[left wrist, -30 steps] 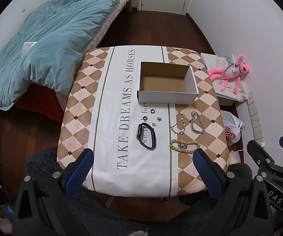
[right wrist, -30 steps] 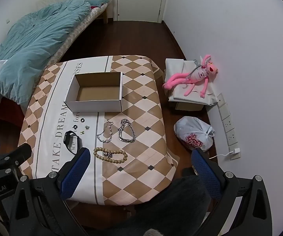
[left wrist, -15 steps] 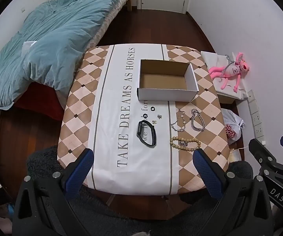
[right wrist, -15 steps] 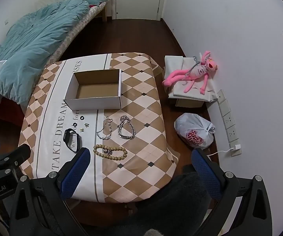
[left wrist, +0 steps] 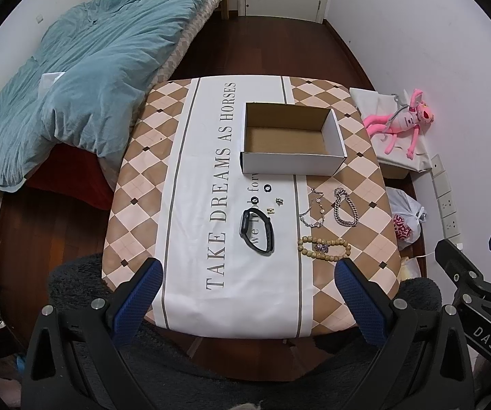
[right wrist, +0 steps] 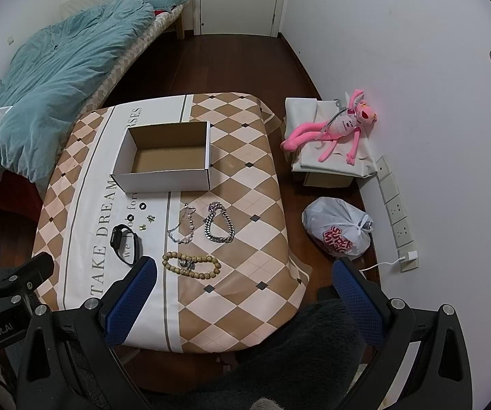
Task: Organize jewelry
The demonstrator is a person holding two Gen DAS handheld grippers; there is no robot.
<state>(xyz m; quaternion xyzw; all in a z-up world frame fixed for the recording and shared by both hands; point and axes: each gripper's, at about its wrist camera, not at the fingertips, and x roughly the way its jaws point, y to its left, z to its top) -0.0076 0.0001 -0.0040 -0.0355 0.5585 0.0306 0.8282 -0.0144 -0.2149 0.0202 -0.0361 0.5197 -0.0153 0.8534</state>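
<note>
Nothing is sorted yet. The cardboard box (left wrist: pixel 291 136) sits empty toward the surface's far edge; the beaded bracelet (right wrist: pixel 191 265), chains and black watch (left wrist: pixel 257 231) lie nearer. Both left gripper (left wrist: pixel 247 288) and right gripper (right wrist: pixel 242 282) hover above the near edge, fingers apart, holding nothing. Next comes a descent onto one piece.

Each gripper (left wrist: pixel 245 280) has blue textured pads (right wrist: pixel 131 295) on black frames with silver screws and white lettering.
</note>
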